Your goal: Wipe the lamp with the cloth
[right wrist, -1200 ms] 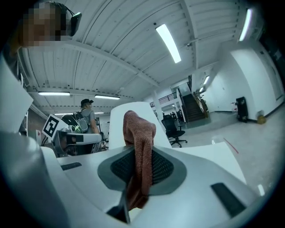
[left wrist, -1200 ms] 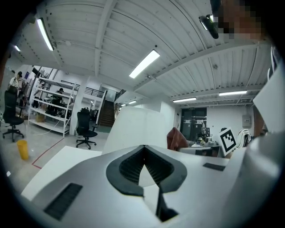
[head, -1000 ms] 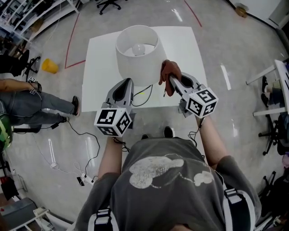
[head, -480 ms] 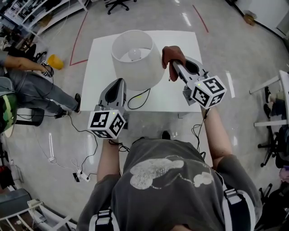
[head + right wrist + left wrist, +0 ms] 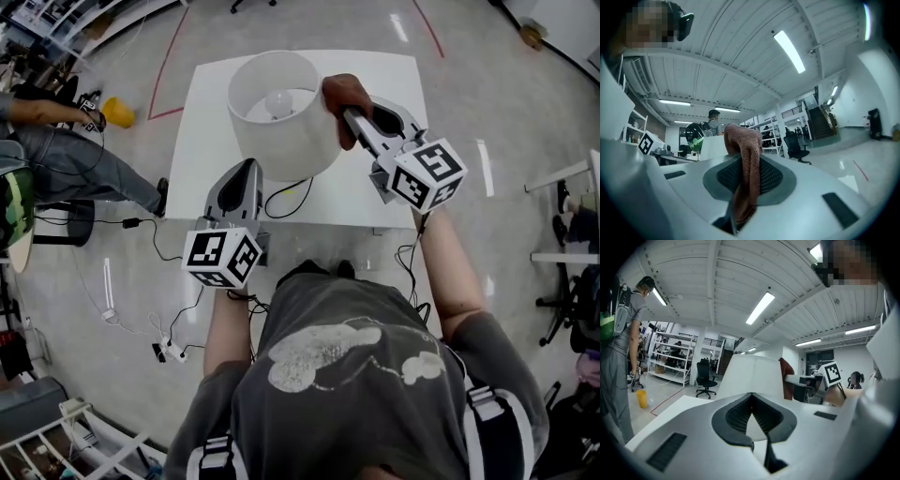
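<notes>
The lamp (image 5: 281,141) shows only its white shade and one bulb (image 5: 278,100) inside it; the base is hidden beneath the shade, and the single black cord (image 5: 286,199) disappears under the shade's lower edge. One brown cloth (image 5: 339,92) is clenched in the right hand-held gripper (image 5: 352,117), bunched above the jaws and pressed to the shade's upper right rim; its lower end hangs between the jaws in the right gripper view, covering where they meet. The left hand-held gripper (image 5: 248,169) is closed with nothing in it, its tip just beside the shade's lower left side; whether it touches cannot be told. The lamp stands toward the front of the white surface (image 5: 211,94), with bare room to the left, right and behind, and the front edge close to both grippers. A seated person (image 5: 66,178) is cut off at the left edge.
</notes>
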{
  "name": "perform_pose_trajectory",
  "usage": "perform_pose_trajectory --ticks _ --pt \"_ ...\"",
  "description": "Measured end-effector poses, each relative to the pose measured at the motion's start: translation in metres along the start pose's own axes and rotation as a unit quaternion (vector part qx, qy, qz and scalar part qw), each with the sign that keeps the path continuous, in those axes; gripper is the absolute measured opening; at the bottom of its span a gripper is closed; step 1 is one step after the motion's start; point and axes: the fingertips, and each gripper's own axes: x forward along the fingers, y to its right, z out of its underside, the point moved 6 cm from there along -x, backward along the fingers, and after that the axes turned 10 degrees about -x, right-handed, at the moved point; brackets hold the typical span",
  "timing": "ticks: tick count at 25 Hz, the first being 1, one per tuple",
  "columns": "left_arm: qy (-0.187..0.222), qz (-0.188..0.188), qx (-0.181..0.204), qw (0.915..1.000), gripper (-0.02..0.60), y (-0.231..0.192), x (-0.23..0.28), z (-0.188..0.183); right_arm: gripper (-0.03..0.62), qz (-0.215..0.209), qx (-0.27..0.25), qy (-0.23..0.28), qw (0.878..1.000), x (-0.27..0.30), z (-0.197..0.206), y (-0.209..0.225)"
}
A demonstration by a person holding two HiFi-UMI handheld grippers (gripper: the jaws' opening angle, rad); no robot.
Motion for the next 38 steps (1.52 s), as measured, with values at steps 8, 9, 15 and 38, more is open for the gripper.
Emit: perform_pose_trajectory --ticks 8,9,15,38 --pt "-0.019 0.005 -0.014 0.9997 0.008 -0.026 0.012 0.005 0.058 0.043 0.04 -0.084 0.995 -0.003 0.062 0.011" --pt "-0.023 0.008 -0.015 0.9996 0.008 -0.027 0.012 0.006 0.058 0.048 0.044 -0.092 0.994 -0.004 0.069 0.012" --pt "-0.026 0.015 -0.022 0.9993 0.008 -0.044 0.014 0.0 0.058 0.069 0.046 -0.13 0.988 -0.003 0.089 0.018" --pt "0.006 0.02 0.004 0.9998 0.008 -0.078 0.063 -0.047 0.058 -0.04 -0.083 -0.006 0.996 0.076 -0.022 0.059"
